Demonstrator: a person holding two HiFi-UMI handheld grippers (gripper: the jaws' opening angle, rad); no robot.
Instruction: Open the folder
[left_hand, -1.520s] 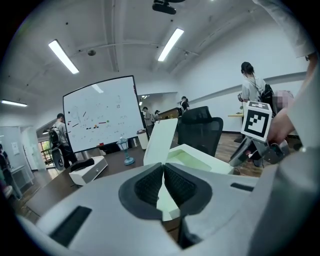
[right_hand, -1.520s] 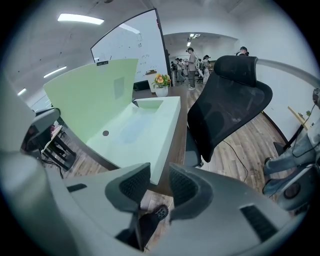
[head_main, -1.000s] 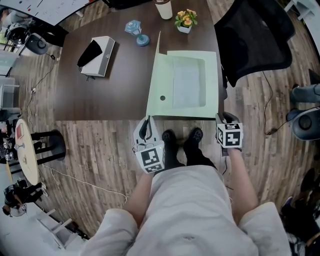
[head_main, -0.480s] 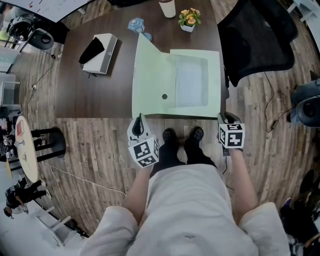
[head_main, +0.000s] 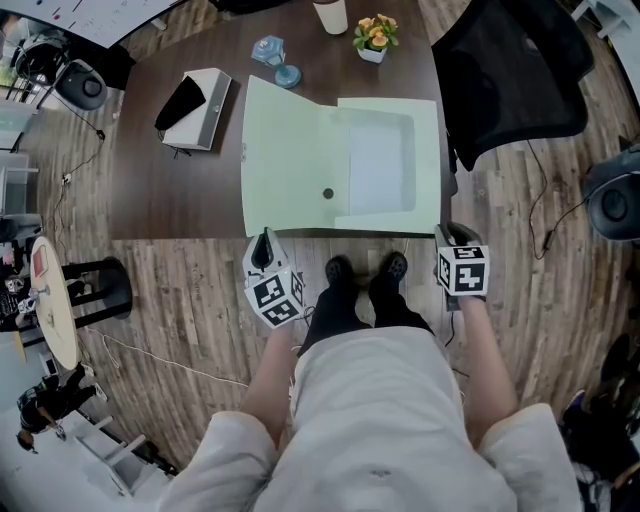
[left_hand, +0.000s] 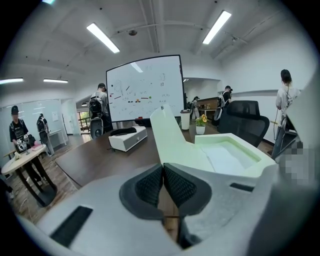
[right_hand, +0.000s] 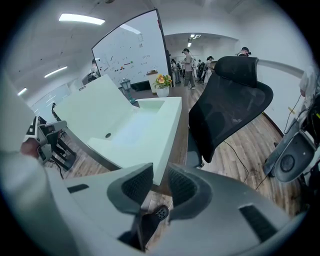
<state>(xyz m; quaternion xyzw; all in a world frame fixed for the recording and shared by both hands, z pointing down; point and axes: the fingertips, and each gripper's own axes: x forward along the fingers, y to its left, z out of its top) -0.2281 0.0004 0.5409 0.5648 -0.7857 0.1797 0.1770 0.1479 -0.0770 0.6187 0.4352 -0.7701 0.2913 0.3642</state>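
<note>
A light green folder (head_main: 385, 165) lies on the dark table (head_main: 180, 190), its cover (head_main: 285, 155) swung out to the left and nearly flat, with a small round button on it. My left gripper (head_main: 265, 238) is shut and empty just off the table's front edge, below the cover's near left corner; in the left gripper view its pads (left_hand: 150, 185) meet, and the folder (left_hand: 227, 155) lies ahead. My right gripper (right_hand: 160, 182) is at the folder's near right corner (right_hand: 162, 165). Its jaws are closing around that corner, with a gap still beside one pad.
On the table's far side stand a white box with a black item on it (head_main: 197, 98), a blue object (head_main: 272, 55), a flower pot (head_main: 372, 38) and a cup (head_main: 330, 14). A black office chair (head_main: 510, 70) stands at the right. People stand by a whiteboard (left_hand: 145, 87).
The folder's cover has swung from standing upright to lying open toward the left. My left gripper has moved left and drawn back from it. The right gripper has stayed put.
</note>
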